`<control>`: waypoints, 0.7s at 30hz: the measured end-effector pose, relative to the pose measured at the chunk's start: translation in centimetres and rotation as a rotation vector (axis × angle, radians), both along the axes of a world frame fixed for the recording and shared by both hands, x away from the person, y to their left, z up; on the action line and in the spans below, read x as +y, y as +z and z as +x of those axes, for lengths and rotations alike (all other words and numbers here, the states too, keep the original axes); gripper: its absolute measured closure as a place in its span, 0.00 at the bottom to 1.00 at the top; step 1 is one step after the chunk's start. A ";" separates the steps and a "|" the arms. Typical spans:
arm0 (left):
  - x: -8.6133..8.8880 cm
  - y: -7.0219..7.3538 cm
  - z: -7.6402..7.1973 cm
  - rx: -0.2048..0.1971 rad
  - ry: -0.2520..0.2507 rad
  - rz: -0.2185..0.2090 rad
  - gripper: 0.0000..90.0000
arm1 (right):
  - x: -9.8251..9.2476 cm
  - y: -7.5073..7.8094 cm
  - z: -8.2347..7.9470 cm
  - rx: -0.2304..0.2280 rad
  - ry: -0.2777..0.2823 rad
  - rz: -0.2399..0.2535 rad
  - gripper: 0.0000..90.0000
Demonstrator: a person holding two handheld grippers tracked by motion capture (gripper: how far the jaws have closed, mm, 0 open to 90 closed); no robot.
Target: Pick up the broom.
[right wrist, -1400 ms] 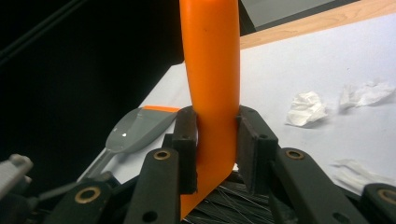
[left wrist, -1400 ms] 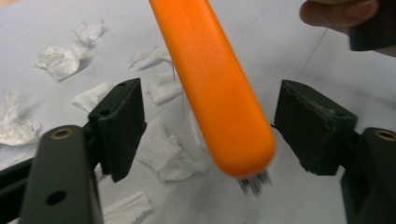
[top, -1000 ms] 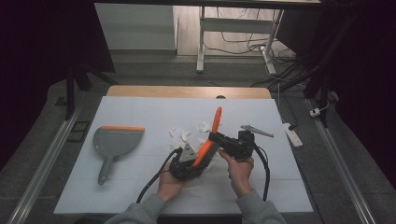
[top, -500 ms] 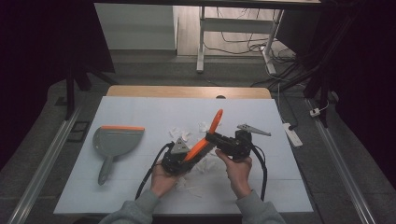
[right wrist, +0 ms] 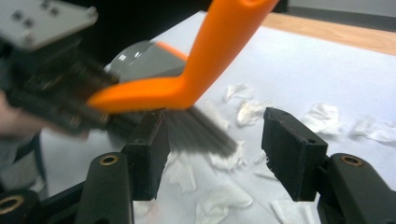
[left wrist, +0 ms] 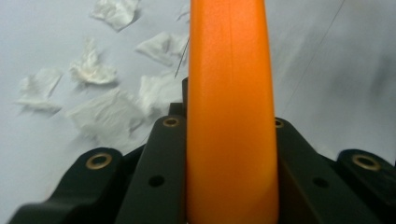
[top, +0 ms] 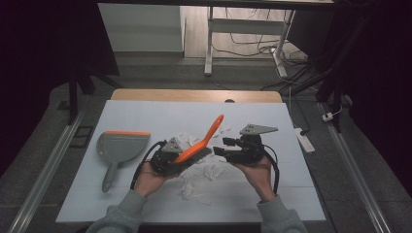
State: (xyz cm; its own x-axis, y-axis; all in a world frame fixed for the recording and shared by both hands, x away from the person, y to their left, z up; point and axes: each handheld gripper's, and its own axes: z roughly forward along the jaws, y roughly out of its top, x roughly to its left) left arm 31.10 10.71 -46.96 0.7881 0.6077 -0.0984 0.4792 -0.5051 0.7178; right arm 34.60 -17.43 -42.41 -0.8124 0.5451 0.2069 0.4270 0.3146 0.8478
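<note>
Handover done, as I read it: the orange brush (top: 201, 142) went from the right gripper (top: 219, 148) to the left gripper (top: 180, 164); a second ago both tools were on it, right one pinching the handle; now the left was clenched on the brush alone, its jaws closed onto the orange body, which I saw running straight up between them in the left gripper view (left wrist: 229, 116); right gripper's jaws had just been opening, and in the right gripper view they stood apart (right wrist: 219, 156) with only the grey bristles (right wrist: 201, 133) blurred in front of them, nothing pressed.

Brush sat low over the middle of the white table sheet (top: 145, 111), handle tip slanting up and away from me, bristle end toward the right tool; left hand (top: 150, 178) had carried it a little toward the dustpan side since the earlier frames; right hand (top: 257, 170) held its place.

Paper scraps (top: 206, 171) were scattered under and just in front of both tools, unswept; grey dustpan (top: 119, 148) lay well to the left, orange edge away from me, untouched.

My judgement: grip swap finished, sweeping not yet begun; next call was probably right tool to the dustpan, left to sweep.
</note>
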 end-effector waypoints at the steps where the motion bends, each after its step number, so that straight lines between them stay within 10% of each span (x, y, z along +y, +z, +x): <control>1: 0.0 0.0 0.0 0.000 0.000 0.000 0.89 | 0.0 0.0 0.0 0.000 0.000 0.000 0.46; 21: -1.4 -0.3 -0.2 0.041 -0.138 0.173 0.89 | 2.8 2.0 -2.8 -0.164 0.241 -0.292 0.41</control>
